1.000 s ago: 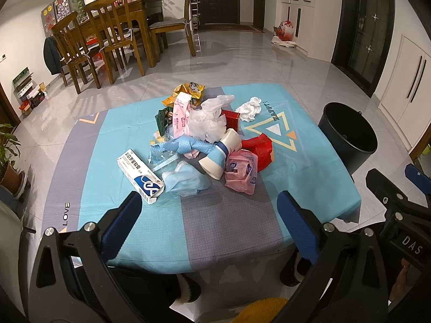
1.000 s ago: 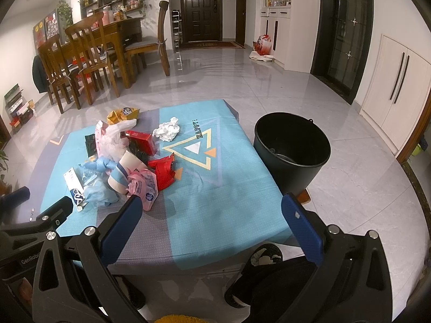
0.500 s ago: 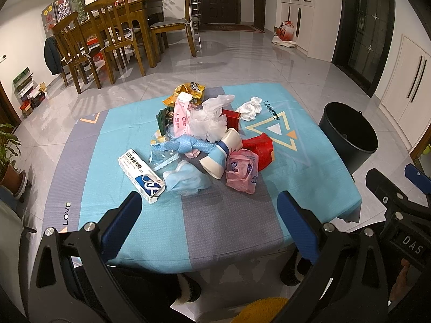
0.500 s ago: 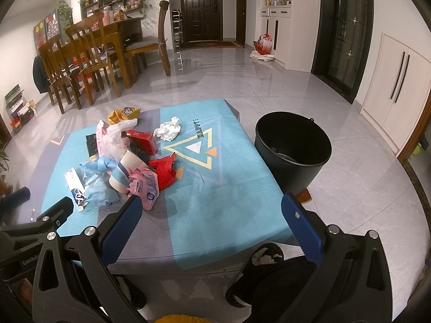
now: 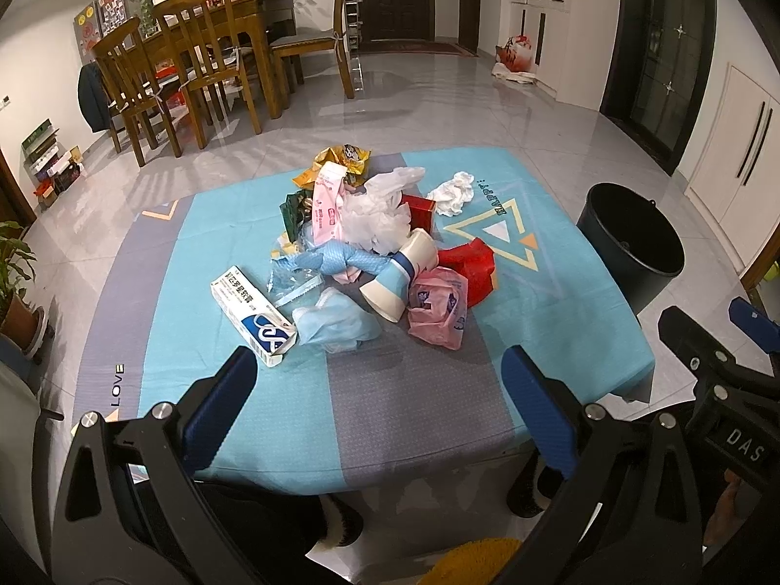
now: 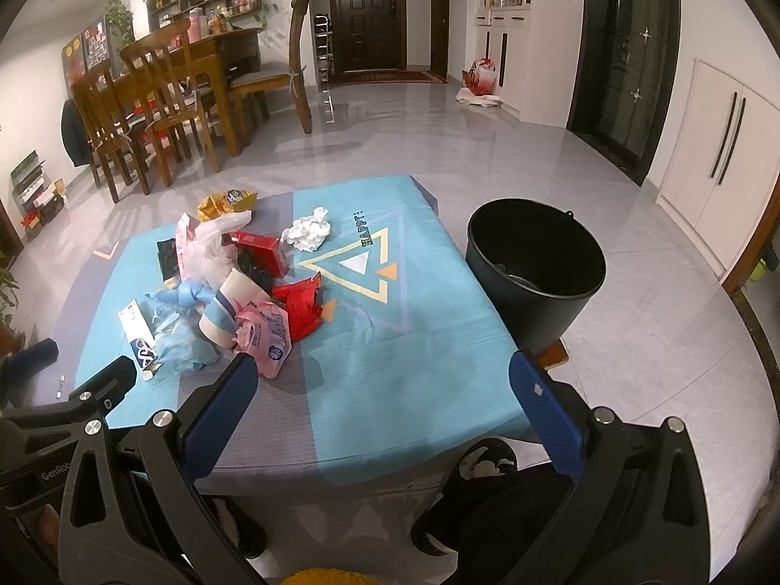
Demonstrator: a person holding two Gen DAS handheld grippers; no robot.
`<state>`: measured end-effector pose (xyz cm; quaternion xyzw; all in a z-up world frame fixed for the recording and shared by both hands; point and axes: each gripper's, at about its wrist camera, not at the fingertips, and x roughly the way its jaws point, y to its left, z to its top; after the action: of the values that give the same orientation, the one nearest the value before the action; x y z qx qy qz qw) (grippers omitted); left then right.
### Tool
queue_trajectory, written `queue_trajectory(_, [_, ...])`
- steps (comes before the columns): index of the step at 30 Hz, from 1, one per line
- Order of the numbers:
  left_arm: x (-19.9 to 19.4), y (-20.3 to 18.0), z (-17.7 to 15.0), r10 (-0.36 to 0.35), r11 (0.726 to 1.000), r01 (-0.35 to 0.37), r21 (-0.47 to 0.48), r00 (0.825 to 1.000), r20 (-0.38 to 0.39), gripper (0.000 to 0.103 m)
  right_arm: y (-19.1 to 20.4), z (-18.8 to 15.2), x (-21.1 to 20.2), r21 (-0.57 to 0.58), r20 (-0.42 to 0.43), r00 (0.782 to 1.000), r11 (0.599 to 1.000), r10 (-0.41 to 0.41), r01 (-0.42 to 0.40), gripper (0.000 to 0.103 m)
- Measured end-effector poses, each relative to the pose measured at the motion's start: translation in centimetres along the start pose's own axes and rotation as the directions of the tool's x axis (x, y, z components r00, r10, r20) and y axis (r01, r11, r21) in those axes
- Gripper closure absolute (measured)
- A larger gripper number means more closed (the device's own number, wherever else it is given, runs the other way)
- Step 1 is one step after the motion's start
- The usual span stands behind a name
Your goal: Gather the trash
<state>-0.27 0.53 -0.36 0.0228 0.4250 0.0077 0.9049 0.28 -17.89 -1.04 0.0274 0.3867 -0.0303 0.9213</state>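
**Above the mat, before first pick**

Left wrist view: left gripper [image 5: 378, 380] spread wide, empty, above the near mat [image 5: 380, 404] edge. Trash pile [image 5: 375, 253] mid-mat; toothpaste box [image 5: 253, 314] nearest.

Right wrist view: right gripper [image 6: 385, 385] wide, empty. Bucket [image 6: 534, 273] just beside the mat. Risk: tangled bags dragging neighbouring litter off; thin film slipping.

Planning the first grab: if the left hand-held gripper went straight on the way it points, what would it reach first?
Probably the light blue face mask at the pile's near edge, roughly centred between the open fingers of the left hand-held gripper. The white and blue box lies just left of that line. Depth is hard to judge.
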Motion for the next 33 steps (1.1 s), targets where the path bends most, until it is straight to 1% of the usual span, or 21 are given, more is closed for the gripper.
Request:
queue_trajectory(2, [0.2,0.0,0.1,-0.003,1.000,0.003,-0.001,1.000,-0.006,0.003,0.0,0.0,0.5,0.002,-0.010,0.999,1.000,0.032,-0.031,0.002])
queue_trajectory(3, [0.7,0.2,0.1,-0.010,1.000,0.010,-0.008,1.000,-0.014,0.003,-0.2,0.2,1.0,0.005,-0.019,0.998,0.998,0.059,-0.059,0.002])
queue_trajectory(4, [1.1,0.4,0.1,-0.020,1.000,0.020,-0.017,1.000,-0.020,0.003,-0.3,0.2,1.6,0.015,-0.034,0.993,0.994,0.109,-0.108,0.002])
queue_trajectory(6, [2.2,1.3,0.0,-0.062,0.997,0.061,-0.050,0.997,-0.034,0.003,-0.8,0.2,3.2,0.054,-0.074,0.973,0.975,0.217,-0.213,0.002])
queue_trajectory(7, [2.6,1.7,-0.1,-0.081,0.995,0.078,-0.065,0.996,-0.038,0.003,-1.0,0.2,3.9,0.071,-0.088,0.964,0.967,0.249,-0.244,0.002])
queue_trajectory(8, [3.3,2.6,-0.4,-0.117,0.989,0.113,-0.094,0.992,-0.040,0.003,-1.3,0.0,5.1,0.098,-0.110,0.948,0.952,0.299,-0.289,0.002])
queue_trajectory(10, [4.6,4.2,-0.8,-0.160,0.978,0.152,-0.145,0.986,-0.044,0.003,-1.5,-0.3,6.7,0.124,-0.134,0.927,0.934,0.351,-0.336,0.002])
queue_trajectory(13, [6.6,6.7,-1.6,-0.198,0.959,0.181,-0.220,0.978,-0.061,0.003,-1.1,-0.6,8.8,0.105,-0.164,0.907,0.921,0.387,-0.374,0.002])
queue_trajectory(15, [8.0,8.4,-2.1,-0.196,0.952,0.175,-0.250,0.979,-0.061,0.003,-0.4,-0.6,10.3,0.085,-0.193,0.886,0.907,0.421,-0.413,0.002])
queue_trajectory(17, [9.0,9.6,-2.5,-0.217,0.943,0.197,-0.267,0.975,-0.047,0.003,0.1,-0.5,11.7,0.068,-0.222,0.865,0.892,0.450,-0.447,0.002])
queue_trajectory(18, [9.7,10.3,-2.7,-0.244,0.932,0.223,-0.284,0.969,-0.042,0.003,0.8,-0.5,12.7,0.052,-0.246,0.853,0.885,0.460,-0.462,0.002])
queue_trajectory(21, [11.3,11.8,-3.0,-0.285,0.906,0.258,-0.336,0.958,-0.034,0.003,2.6,-0.2,14.8,0.007,-0.301,0.822,0.863,0.483,-0.505,0.002])
queue_trajectory(23, [12.0,12.4,-3.0,-0.298,0.895,0.272,-0.354,0.954,-0.019,0.003,3.9,0.3,15.9,-0.028,-0.319,0.809,0.848,0.493,-0.528,0.002])
queue_trajectory(24, [12.1,12.4,-3.0,-0.303,0.892,0.279,-0.355,0.953,-0.014,0.003,4.7,0.6,16.4,-0.056,-0.321,0.804,0.838,0.500,-0.543,0.002])
queue_trajectory(26, [12.5,12.5,-2.9,-0.323,0.886,0.303,-0.351,0.946,0.000,0.003,5.6,0.9,17.5,-0.086,-0.317,0.811,0.837,0.492,-0.541,0.003])
queue_trajectory(27, [12.6,12.2,-2.8,-0.338,0.885,0.319,-0.340,0.941,0.003,0.003,5.9,1.0,18.0,-0.089,-0.313,0.812,0.836,0.493,-0.542,0.006])
queue_trajectory(28, [12.8,12.0,-2.7,-0.344,0.887,0.326,-0.327,0.939,0.002,0.003,6.0,0.9,18.5,-0.081,-0.315,0.807,0.833,0.500,-0.548,0.011])
queue_trajectory(29, [13.0,11.6,-2.4,-0.347,0.893,0.329,-0.308,0.938,-0.002,0.003,6.1,0.7,19.1,-0.067,-0.323,0.799,0.830,0.508,-0.554,0.014])
queue_trajectory(30, [13.2,11.0,-1.9,-0.344,0.904,0.330,-0.273,0.939,-0.006,0.003,6.5,0.7,19.8,-0.062,-0.330,0.796,0.830,0.508,-0.555,0.019])
queue_trajectory(32, [13.8,9.7,-1.0,-0.327,0.928,0.317,-0.196,0.945,-0.020,0.003,6.8,0.6,20.6,-0.061,-0.336,0.797,0.833,0.502,-0.550,0.022])
queue_trajectory(33, [14.1,9.2,-0.7,-0.323,0.934,0.315,-0.171,0.946,-0.023,0.003,7.2,0.6,20.7,-0.065,-0.330,0.799,0.832,0.503,-0.550,0.024])
